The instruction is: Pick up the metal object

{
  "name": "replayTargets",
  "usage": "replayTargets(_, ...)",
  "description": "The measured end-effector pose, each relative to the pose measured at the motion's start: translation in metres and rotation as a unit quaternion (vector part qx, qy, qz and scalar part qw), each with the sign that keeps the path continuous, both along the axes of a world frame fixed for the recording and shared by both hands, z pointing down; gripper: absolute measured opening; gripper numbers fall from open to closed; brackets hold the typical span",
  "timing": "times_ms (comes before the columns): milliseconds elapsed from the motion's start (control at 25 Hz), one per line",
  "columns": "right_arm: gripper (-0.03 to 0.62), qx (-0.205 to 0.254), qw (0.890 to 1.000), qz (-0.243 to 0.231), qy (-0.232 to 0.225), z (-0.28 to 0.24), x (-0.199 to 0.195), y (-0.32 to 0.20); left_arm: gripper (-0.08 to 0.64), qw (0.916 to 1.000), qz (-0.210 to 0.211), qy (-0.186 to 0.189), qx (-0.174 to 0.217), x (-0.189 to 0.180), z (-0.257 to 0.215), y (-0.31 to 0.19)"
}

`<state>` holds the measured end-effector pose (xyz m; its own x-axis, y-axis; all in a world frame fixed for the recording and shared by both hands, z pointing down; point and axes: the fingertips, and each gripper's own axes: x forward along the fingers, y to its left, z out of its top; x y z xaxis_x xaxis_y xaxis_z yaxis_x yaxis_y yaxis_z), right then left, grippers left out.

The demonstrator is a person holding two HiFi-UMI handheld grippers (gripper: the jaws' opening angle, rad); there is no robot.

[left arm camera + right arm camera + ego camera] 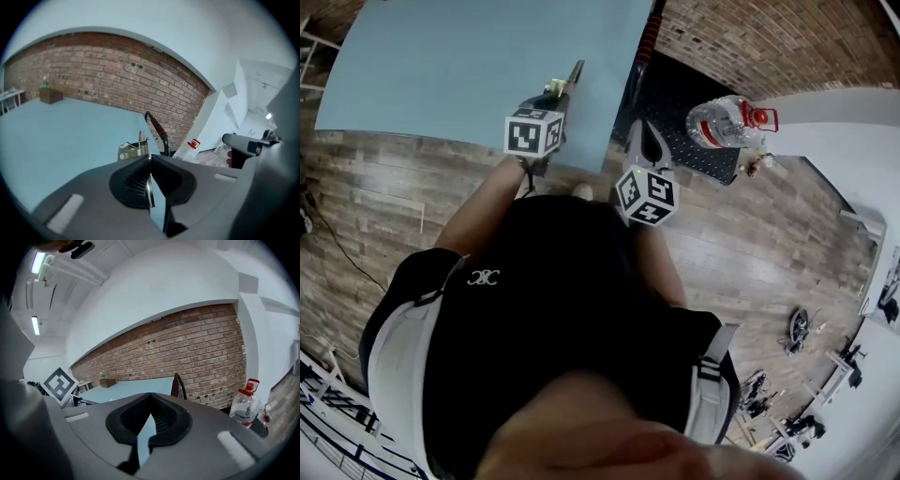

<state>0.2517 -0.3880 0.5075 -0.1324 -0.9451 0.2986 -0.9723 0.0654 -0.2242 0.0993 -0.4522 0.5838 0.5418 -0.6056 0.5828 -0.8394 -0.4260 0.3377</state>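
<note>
The metal object (pixel 134 149) is a small shiny clip with a flat strip. It sticks out past my left gripper (pixel 149 158), whose jaws are shut on its thin edge, above the light blue table (pixel 56 136). In the head view the left gripper (pixel 553 96) hovers over the table's near right corner, and the metal object (pixel 572 75) points away from me. My right gripper (pixel 645 141) hangs beside the table's right edge. In the right gripper view the right gripper (pixel 151 401) has its tips together and nothing between them.
A curved bar with a red and black grip (pixel 645 42) rises at the table's right edge. A clear water bottle with a red cap (pixel 727 124) stands on a black mat (pixel 675 103) on the wooden floor. A brown box (pixel 50 96) sits at the table's far end by the brick wall.
</note>
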Motion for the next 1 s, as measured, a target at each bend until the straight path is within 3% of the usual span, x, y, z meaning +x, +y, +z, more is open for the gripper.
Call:
replayTargets(160, 0.012, 0.011, 1.0, -0.015, -0.024, -0.002, -0.011, -0.015, 0.009, 0.9941, -0.015, -0.041, 0.099, -0.013, -0.052, -0.005)
replayTargets(320, 0.011, 0.016, 0.999, -0.031, -0.026, -0.006, -0.033, -0.026, 0.009, 0.9837, -0.041, -0.067, 0.162, -0.036, -0.083, 0.0)
replayTargets(680, 0.011, 0.01, 0.998, -0.067, 0.011, -0.01, -0.061, -0.045, 0.009, 0.973, -0.071, -0.067, 0.209, -0.059, -0.109, 0.004)
replayTargets(1000, 0.011, 0.021, 0.996, -0.09, 0.01, -0.015, -0.085, -0.042, 0.009, 0.9736, -0.076, -0.068, 0.204, -0.072, -0.111, 0.007)
